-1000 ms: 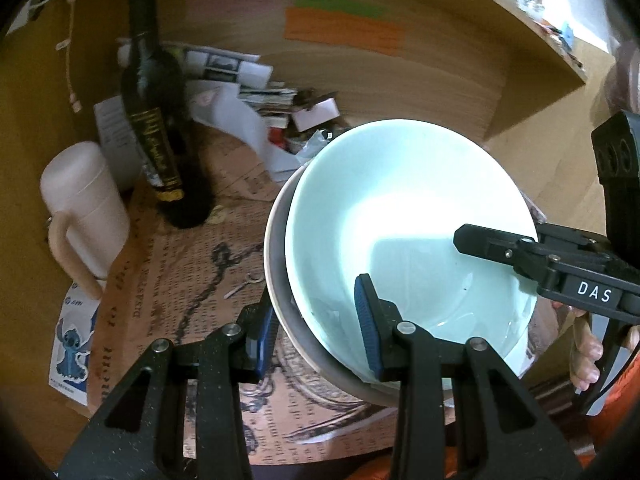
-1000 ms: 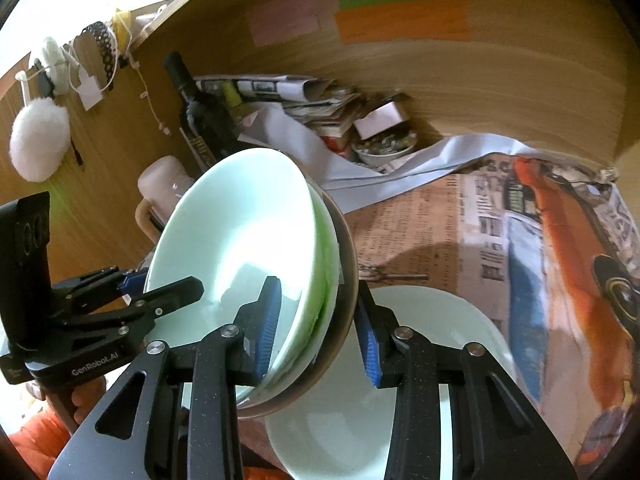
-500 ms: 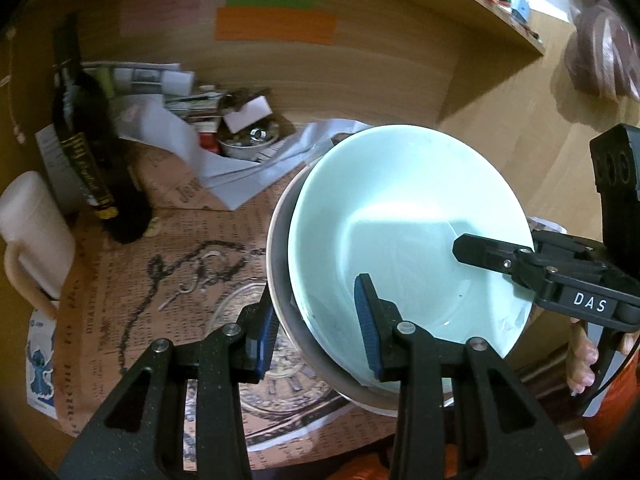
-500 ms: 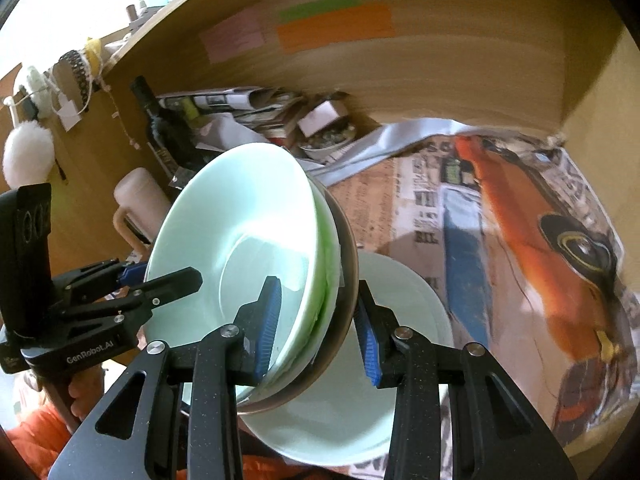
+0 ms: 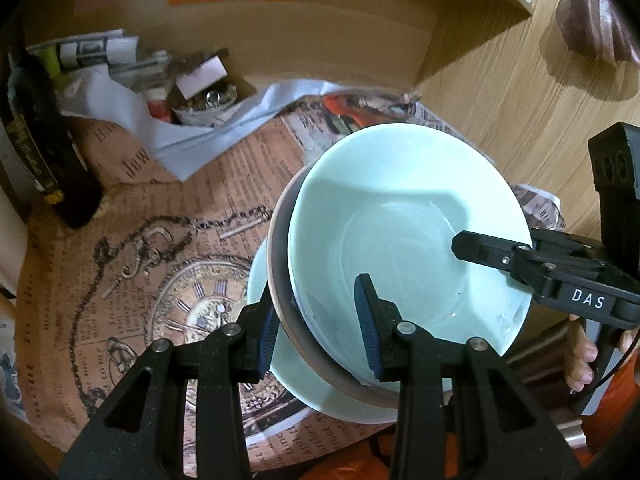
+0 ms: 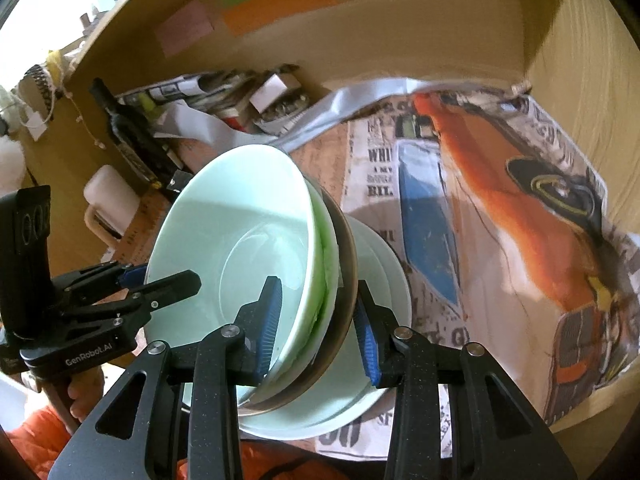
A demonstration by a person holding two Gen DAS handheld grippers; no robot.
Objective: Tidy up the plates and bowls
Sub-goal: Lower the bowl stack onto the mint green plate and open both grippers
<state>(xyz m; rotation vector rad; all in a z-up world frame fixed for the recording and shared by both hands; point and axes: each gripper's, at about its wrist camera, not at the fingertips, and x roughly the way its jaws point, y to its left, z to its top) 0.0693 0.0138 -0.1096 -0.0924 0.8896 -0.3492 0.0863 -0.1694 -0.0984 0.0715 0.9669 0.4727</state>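
Observation:
A stack of bowls (image 5: pixel 400 232) (image 6: pixel 240 240) hangs tilted between both grippers: a pale green bowl on top, a second pale one under it, and a brown outer bowl (image 5: pixel 280 264) (image 6: pixel 346 256). My left gripper (image 5: pixel 316 326) (image 6: pixel 160 280) is shut on the stack's left rim, one pad inside and one outside. On the opposite rim my right gripper (image 6: pixel 318 324) (image 5: pixel 492 256) is shut the same way. Just below the stack a pale green plate (image 5: pixel 276 364) (image 6: pixel 384 280) lies on the newspaper-covered table; whether they touch I cannot tell.
A dark bottle (image 5: pixel 36 140) (image 6: pixel 132 136) and a pale mug (image 6: pixel 106 200) stand at the left. Papers and a small box (image 5: pixel 192 92) pile against the wooden back wall. An orange car print (image 6: pixel 500 200) covers the table's right side. A wooden side wall closes the right.
Both grippers have carried the stack to the right and lower, over the pale green plate. The bottle and mug have slid toward the left edge of the views.

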